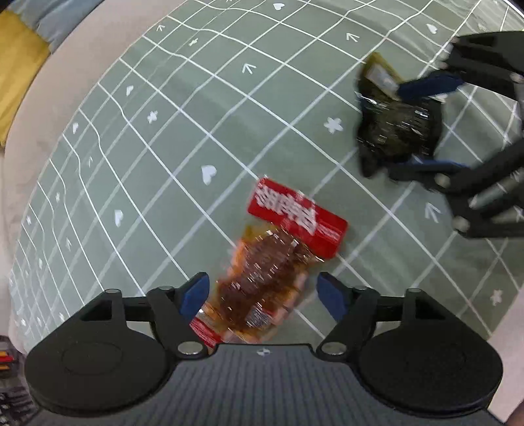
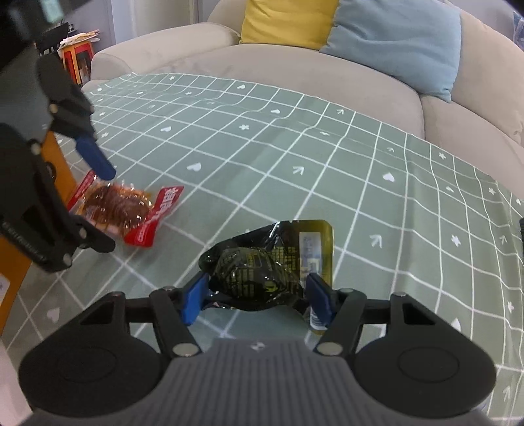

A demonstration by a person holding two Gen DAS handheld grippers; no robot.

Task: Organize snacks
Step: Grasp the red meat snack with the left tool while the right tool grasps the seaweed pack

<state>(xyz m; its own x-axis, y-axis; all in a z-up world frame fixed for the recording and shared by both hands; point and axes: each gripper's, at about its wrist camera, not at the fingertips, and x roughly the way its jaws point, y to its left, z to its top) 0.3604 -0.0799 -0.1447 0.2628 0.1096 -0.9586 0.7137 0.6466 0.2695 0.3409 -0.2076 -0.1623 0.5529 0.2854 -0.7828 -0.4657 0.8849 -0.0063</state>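
A red-topped clear packet of brown snack (image 1: 265, 272) lies on the green gridded cloth (image 1: 163, 131). My left gripper (image 1: 262, 293) points down over it, open, with a blue pad on each side and neither pressing. The right wrist view shows that packet (image 2: 118, 206) at the left under the left gripper (image 2: 106, 208). A dark, shiny packet with yellow print (image 2: 258, 265) sits between the blue pads of my right gripper (image 2: 257, 298), which is shut on it. The left wrist view has this packet (image 1: 399, 127) at the upper right, pinched in the right gripper (image 1: 398, 131).
The cloth (image 2: 294, 164) covers a table in front of a beige sofa (image 2: 294, 75) with a yellow cushion (image 2: 288, 23) and a blue cushion (image 2: 393, 42). An orange flat-sided object (image 2: 13, 262) stands at the left edge. A red stool (image 2: 78, 55) is far left.
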